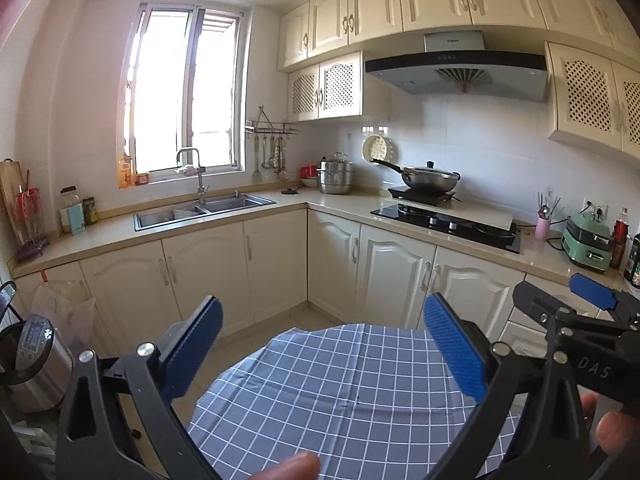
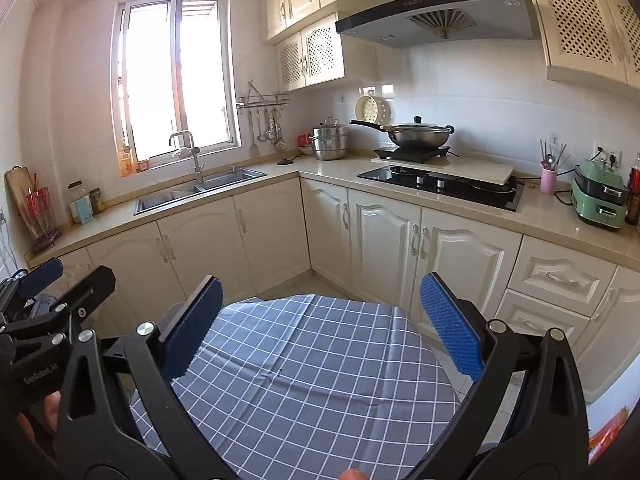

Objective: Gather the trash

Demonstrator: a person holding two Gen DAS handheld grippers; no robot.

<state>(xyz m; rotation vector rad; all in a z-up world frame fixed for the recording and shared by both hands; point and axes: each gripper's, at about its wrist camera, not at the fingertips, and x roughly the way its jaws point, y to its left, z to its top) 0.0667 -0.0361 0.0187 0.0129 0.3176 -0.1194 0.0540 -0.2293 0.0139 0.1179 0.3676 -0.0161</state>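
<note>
My left tongs (image 1: pixel 320 344) were wide apart and held nothing. My right tongs (image 2: pixel 320 320) were wide apart too, with nothing in them. Both hung side by side over the tabletop (image 1: pixel 340 392) with its blue checked cloth. I could see no trash on the cloth. A plastic bag (image 1: pixel 66 312) hung on a cupboard by the steel bin (image 1: pixel 36 360).

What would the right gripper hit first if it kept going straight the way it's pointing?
Nothing close: the open right gripper points over the checked tablecloth towards the corner cabinets. They look like the first obstacle, though depth is hard to judge.
</note>
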